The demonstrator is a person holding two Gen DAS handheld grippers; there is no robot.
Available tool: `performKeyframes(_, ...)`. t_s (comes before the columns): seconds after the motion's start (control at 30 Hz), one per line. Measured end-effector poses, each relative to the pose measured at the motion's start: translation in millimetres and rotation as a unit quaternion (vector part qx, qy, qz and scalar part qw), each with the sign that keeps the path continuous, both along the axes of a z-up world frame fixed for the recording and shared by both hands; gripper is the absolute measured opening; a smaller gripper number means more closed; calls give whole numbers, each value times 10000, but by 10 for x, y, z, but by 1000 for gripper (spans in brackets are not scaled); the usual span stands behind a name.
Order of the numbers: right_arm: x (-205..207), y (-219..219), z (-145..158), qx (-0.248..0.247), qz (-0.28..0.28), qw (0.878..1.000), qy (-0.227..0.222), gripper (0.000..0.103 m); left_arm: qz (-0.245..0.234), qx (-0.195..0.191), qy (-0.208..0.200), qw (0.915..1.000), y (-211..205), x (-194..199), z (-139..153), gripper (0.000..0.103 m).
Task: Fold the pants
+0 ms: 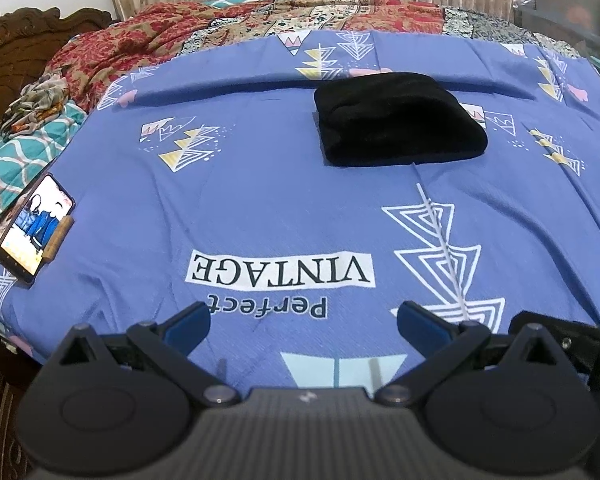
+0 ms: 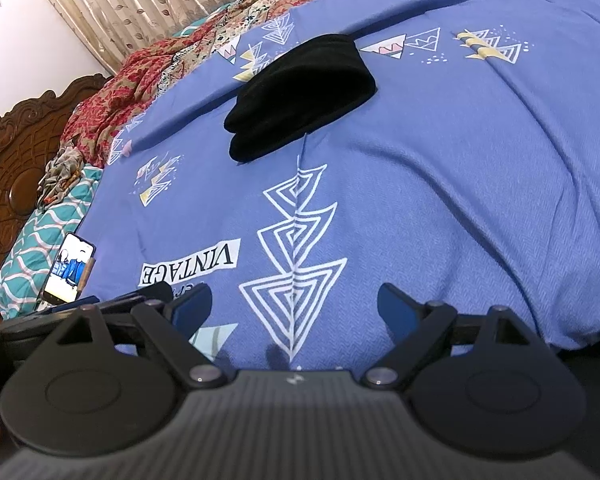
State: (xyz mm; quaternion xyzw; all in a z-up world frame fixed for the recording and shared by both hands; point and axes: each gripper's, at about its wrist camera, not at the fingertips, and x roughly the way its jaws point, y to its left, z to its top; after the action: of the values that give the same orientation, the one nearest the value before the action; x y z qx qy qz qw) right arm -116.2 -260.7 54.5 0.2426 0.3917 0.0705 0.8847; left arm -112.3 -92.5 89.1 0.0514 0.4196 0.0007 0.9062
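Note:
The black pants (image 1: 398,120) lie folded into a compact bundle on the blue printed bedsheet (image 1: 260,200), far ahead of both grippers. They also show in the right wrist view (image 2: 300,96). My left gripper (image 1: 304,322) is open and empty, low over the near part of the sheet. My right gripper (image 2: 295,304) is open and empty too, beside the left one, whose black body (image 2: 112,304) shows at its left. Neither gripper touches the pants.
A lit phone (image 1: 36,228) leans on a stand at the sheet's left edge, also in the right wrist view (image 2: 70,268). A red patterned quilt (image 1: 148,36) and crumpled cloth (image 1: 36,100) lie at the back left. A carved wooden headboard (image 2: 16,152) stands left.

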Motion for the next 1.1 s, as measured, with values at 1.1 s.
performKeyframes(1.1, -22, 141, 66, -41, -179, 9997, -148, 92, 26, 121, -234, 9996, -13, -41, 45, 103)
